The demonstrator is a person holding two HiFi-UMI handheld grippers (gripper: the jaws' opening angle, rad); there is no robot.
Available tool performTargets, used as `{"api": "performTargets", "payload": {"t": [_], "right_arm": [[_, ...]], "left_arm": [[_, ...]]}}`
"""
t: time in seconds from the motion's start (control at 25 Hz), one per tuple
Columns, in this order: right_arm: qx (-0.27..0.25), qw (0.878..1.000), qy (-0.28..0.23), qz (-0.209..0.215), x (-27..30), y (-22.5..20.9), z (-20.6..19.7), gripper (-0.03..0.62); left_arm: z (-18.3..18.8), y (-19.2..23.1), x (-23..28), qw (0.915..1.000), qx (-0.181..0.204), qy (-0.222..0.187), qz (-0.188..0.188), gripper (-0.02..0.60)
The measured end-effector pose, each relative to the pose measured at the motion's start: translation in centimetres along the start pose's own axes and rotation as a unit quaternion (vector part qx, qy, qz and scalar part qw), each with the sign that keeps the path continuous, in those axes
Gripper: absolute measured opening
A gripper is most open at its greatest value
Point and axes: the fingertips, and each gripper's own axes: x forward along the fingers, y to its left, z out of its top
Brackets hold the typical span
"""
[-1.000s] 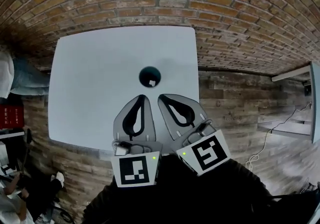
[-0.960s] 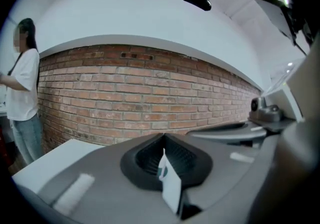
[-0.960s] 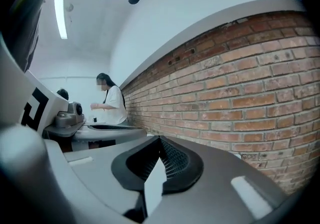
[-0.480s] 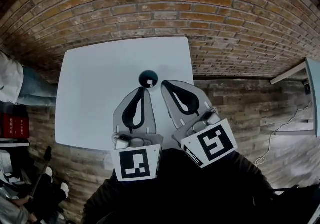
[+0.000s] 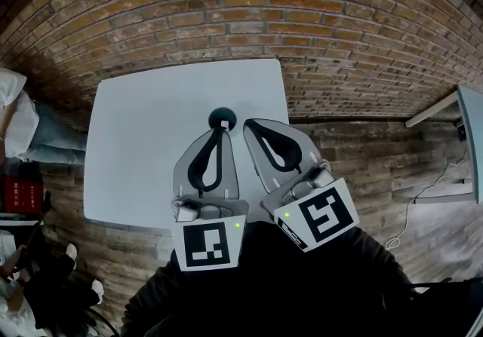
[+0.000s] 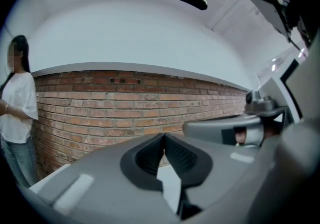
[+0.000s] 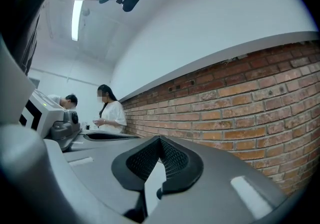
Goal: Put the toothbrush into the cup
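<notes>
You held the left gripper point(image 5: 223, 133) and right gripper point(image 5: 250, 129) level, side by side beside the dark cup point(image 5: 221, 113) on the white bench point(image 5: 136, 139); both pairs of fingers were pressed together, empty.

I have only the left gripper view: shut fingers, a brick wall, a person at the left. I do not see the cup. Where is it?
Observer: In the head view the cup stands on the table, just past the tips of the left gripper.
Operator: Is the right gripper holding something?
Observer: No. In the right gripper view its fingers are shut with nothing between them.
Operator: Is something in the cup?
Observer: The head view shows a small white bit at its near rim. I cannot tell what it is.
</notes>
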Motion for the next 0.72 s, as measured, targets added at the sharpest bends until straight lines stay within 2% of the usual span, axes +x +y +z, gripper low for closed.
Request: {"api": "performTargets", "payload": {"t": [0.72], "right_arm": [[0.008, 1.000, 0.001, 0.006, 0.70, -0.19, -0.43, 0.000]], "left_arm": [[-0.47, 0.23, 0.62, 1.0000, -0.001, 0.008, 0.001, 0.008]]}}
